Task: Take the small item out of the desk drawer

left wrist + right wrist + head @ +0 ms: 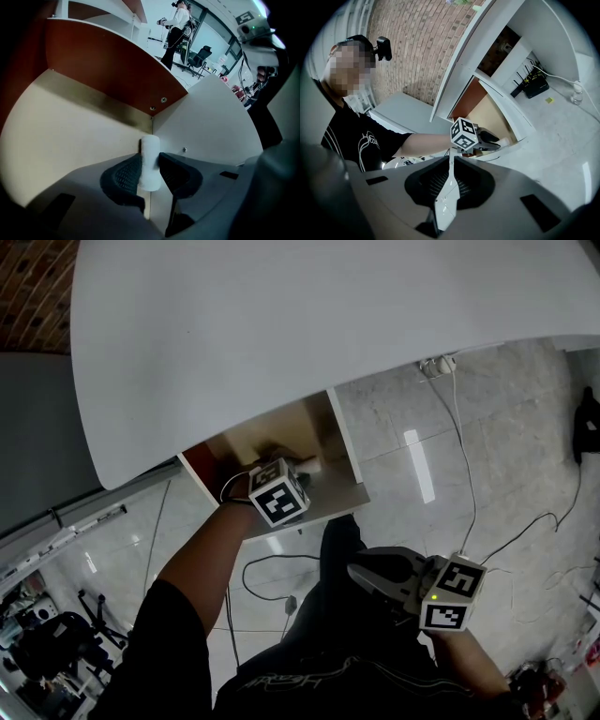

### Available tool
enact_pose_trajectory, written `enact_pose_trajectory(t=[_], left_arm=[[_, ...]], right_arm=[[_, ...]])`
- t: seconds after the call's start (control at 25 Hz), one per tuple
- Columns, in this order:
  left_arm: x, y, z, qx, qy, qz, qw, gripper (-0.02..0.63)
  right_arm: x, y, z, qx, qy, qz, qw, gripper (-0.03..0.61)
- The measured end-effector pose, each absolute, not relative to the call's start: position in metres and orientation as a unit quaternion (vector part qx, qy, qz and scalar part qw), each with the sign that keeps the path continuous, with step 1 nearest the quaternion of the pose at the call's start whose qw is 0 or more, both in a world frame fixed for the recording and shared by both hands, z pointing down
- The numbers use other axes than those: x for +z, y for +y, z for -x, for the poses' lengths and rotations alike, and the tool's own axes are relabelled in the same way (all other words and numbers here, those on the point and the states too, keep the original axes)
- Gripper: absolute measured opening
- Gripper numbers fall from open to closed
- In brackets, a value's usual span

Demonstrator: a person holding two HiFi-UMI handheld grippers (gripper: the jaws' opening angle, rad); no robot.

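The desk drawer [323, 505] stands pulled out under the white desk top [281, 324]; its floor is tan wood and its side wall reddish brown [108, 65]. My left gripper [305, 466] reaches down into it. In the left gripper view a small white cylinder [150, 157] stands upright between the left gripper's [151, 171] pads in the drawer's far corner, and both pads touch it. My right gripper [356, 571] hangs low near my body, away from the drawer, its jaws almost together with nothing between them. The right gripper view shows the left gripper [494, 143] at the drawer [499, 110].
Cables [469, 474] trail over the glossy tiled floor, with a power strip [436, 364] near the desk's edge. A black router [534, 85] sits on the floor by the desk. Far off, a person [176, 28] stands near an office chair [201, 56].
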State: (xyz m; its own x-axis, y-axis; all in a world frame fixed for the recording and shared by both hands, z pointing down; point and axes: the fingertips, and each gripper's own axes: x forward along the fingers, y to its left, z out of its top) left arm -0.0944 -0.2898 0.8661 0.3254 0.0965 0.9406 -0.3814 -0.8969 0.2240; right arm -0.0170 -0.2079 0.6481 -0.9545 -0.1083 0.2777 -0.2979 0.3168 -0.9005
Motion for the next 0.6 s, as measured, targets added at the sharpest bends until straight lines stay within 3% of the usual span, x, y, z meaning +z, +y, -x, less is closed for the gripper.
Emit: enact_pose_trajectory(t=[0.6], left_arm=[[0.86,-0.291,0.099,0.591,-0.114,-0.774,0.195,0.126]], right_arm=[[0.637,-0.217,0.017,0.551,-0.82,-0.125,0.092,0.058]])
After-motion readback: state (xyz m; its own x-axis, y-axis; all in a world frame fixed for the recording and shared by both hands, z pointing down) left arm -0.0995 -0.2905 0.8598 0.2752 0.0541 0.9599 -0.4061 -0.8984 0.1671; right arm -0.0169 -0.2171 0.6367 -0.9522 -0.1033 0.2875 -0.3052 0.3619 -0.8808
